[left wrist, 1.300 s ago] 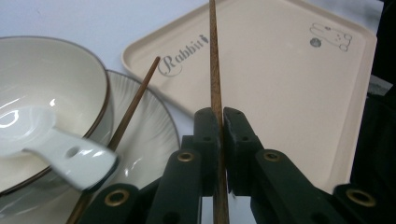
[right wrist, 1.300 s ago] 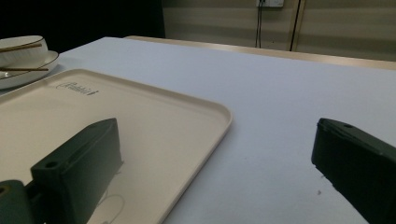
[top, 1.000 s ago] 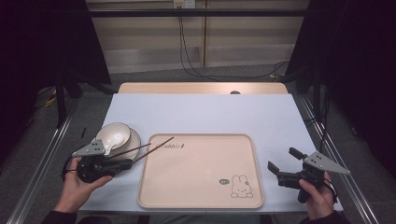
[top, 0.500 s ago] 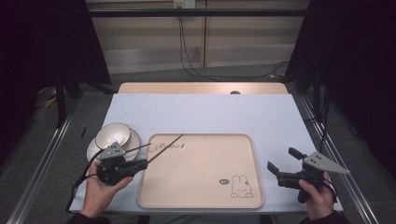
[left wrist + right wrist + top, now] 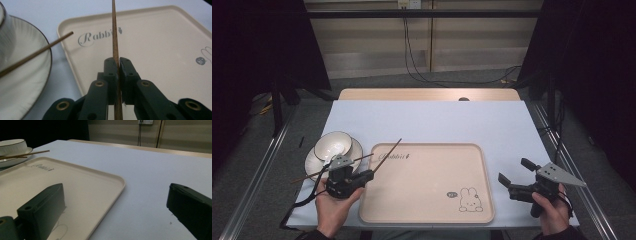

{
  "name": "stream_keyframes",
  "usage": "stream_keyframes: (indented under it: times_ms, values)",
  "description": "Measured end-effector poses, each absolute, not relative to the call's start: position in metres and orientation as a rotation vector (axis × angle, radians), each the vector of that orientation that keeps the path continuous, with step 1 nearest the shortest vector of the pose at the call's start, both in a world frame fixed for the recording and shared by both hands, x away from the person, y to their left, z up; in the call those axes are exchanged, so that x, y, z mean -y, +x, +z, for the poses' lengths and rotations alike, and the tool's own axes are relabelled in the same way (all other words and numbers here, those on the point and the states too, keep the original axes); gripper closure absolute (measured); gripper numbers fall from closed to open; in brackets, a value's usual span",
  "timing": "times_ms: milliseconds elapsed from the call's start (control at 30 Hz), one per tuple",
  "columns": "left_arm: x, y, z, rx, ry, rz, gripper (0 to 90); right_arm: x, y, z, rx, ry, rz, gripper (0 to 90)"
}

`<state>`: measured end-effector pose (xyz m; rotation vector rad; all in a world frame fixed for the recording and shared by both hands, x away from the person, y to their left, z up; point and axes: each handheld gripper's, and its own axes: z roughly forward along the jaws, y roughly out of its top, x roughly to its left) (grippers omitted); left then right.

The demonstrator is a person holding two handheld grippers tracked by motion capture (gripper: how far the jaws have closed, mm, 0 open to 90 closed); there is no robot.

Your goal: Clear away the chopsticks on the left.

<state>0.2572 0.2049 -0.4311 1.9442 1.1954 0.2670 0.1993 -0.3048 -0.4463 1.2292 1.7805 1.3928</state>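
Left gripper (image 5: 117,65) clamps one chopstick (image 5: 114,37) over the beige tray (image 5: 162,45) lettered "Rabbit"; right gripper (image 5: 518,176) stands released, holding nothing.

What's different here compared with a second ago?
The left hand-held gripper has carried one chopstick from beside the bowl toward the tray, its tip now over the tray's corner. The jaws are clamped on it. The other chopstick lies across the saucer. The right hand-held gripper stayed open beside the tray, which didn't move.
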Motion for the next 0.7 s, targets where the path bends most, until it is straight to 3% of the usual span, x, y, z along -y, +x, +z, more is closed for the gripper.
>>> stream_keyframes:
  times_ms: [700]
  values:
    - [-0.187,0.27,-0.456,-1.349,1.985,0.252,84.3,0.304,0.199,-0.447,-1.792,1.213,1.383,1.5]
